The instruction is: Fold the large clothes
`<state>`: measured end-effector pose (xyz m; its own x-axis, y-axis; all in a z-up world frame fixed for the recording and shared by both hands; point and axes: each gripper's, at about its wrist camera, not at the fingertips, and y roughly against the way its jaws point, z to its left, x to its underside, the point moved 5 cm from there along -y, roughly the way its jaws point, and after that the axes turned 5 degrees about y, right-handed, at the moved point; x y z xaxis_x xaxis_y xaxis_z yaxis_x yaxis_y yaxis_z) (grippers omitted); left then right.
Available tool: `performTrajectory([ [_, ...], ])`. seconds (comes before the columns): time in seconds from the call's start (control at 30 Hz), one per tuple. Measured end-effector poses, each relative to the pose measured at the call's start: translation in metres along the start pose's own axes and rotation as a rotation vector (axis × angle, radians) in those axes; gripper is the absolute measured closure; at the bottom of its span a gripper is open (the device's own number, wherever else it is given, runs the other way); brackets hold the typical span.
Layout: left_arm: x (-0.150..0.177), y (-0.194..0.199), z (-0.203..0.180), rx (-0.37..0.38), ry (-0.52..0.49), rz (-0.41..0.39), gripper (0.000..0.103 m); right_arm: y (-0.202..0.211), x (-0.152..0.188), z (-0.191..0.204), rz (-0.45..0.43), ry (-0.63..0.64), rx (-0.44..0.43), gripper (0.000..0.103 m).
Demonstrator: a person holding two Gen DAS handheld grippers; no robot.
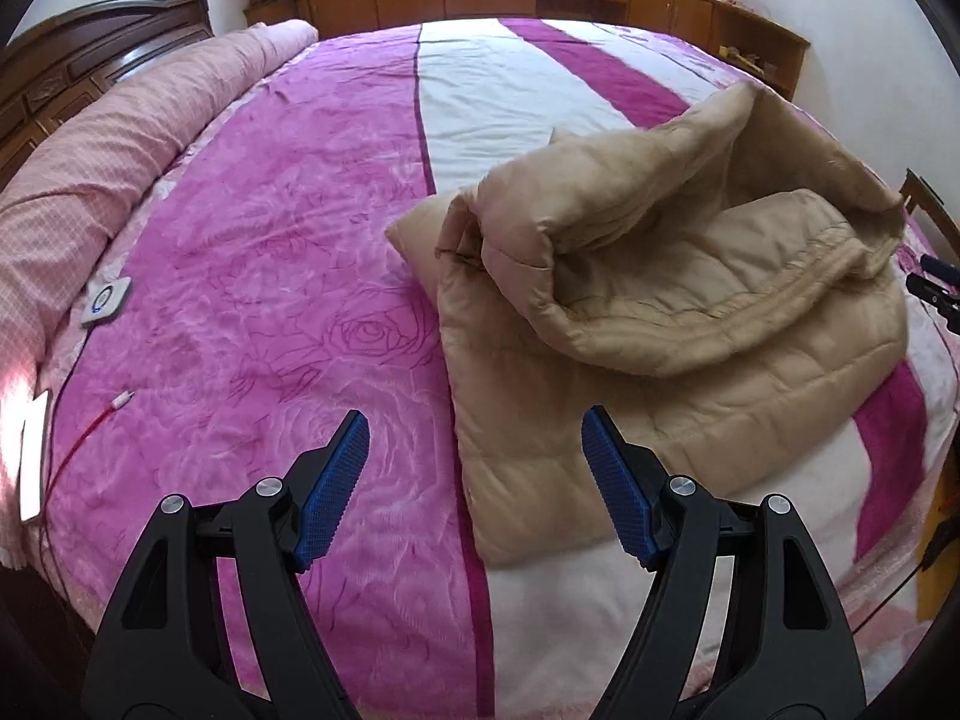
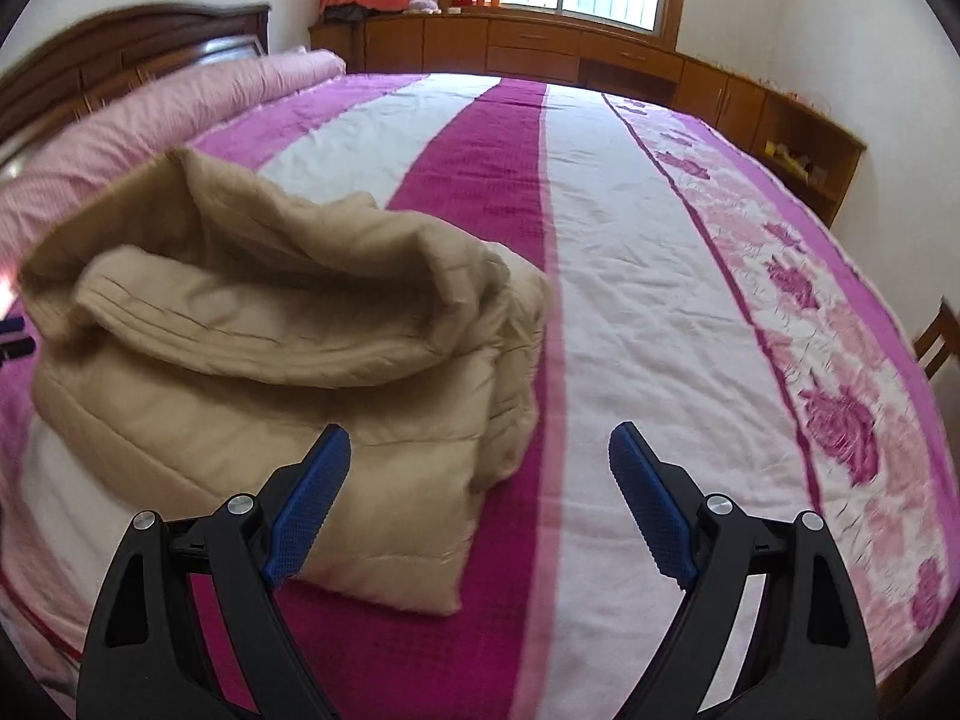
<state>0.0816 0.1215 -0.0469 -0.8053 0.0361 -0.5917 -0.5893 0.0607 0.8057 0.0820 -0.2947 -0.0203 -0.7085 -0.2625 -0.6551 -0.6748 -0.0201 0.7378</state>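
A beige padded jacket point(image 1: 690, 312) lies folded on the pink and white striped bedspread point(image 1: 270, 276). Its upper flap is doubled over and puffs up loosely. My left gripper point(image 1: 475, 420) is open just short of the jacket's near left corner, with nothing pinched between its blue pads point(image 1: 336, 480). In the right wrist view the jacket point(image 2: 270, 348) sits left of centre. My right gripper point(image 2: 480, 435) is open at its near right corner, its left pad point(image 2: 306, 498) hovering over the fabric. Each gripper shows in the other's view only as a sliver at the frame edge.
A rolled pink quilt point(image 1: 120, 138) lies along the dark wooden headboard point(image 1: 60, 72). A small white device point(image 1: 107, 300), a red cable point(image 1: 90, 426) and a white phone point(image 1: 33, 462) rest at the bed's left side. Wooden cabinets point(image 2: 540, 48) line the window wall; a chair point(image 2: 936, 342) stands right.
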Motion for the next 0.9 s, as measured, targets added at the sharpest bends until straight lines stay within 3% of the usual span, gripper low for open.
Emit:
performTrajectory([
  [0.13,-0.020,-0.018,-0.003,0.031,-0.009,-0.038,0.030,-0.016,-0.010,-0.002,-0.005,0.033,0.017,0.017],
  [0.3,-0.046,-0.031,-0.008,0.045,-0.003,-0.086,0.030,-0.028,-0.035,-0.007,-0.050,-0.012,-0.043,0.017],
  [0.47,-0.072,-0.036,-0.008,0.101,0.091,-0.142,0.033,-0.041,-0.049,-0.015,-0.072,-0.127,-0.140,0.018],
  [0.5,-0.077,-0.038,-0.009,0.117,0.115,-0.147,0.039,-0.043,-0.051,-0.016,-0.078,-0.156,-0.164,0.023],
  [0.57,-0.084,-0.045,-0.011,0.154,0.145,-0.133,0.091,-0.048,-0.058,-0.016,-0.089,-0.220,-0.224,0.043],
  [0.6,-0.087,-0.049,-0.012,0.167,0.157,-0.118,0.103,-0.051,-0.063,-0.016,-0.091,-0.250,-0.260,0.061],
  [0.63,-0.091,-0.052,-0.015,0.170,0.160,-0.112,0.103,-0.053,-0.067,-0.015,-0.095,-0.261,-0.278,0.077],
  [0.7,-0.099,-0.051,-0.020,0.130,0.128,-0.133,0.103,-0.055,-0.077,-0.011,-0.110,-0.250,-0.272,0.095],
  [0.9,-0.125,-0.065,-0.015,0.046,0.138,-0.129,0.103,-0.067,-0.106,-0.012,-0.118,-0.239,-0.171,0.101],
])
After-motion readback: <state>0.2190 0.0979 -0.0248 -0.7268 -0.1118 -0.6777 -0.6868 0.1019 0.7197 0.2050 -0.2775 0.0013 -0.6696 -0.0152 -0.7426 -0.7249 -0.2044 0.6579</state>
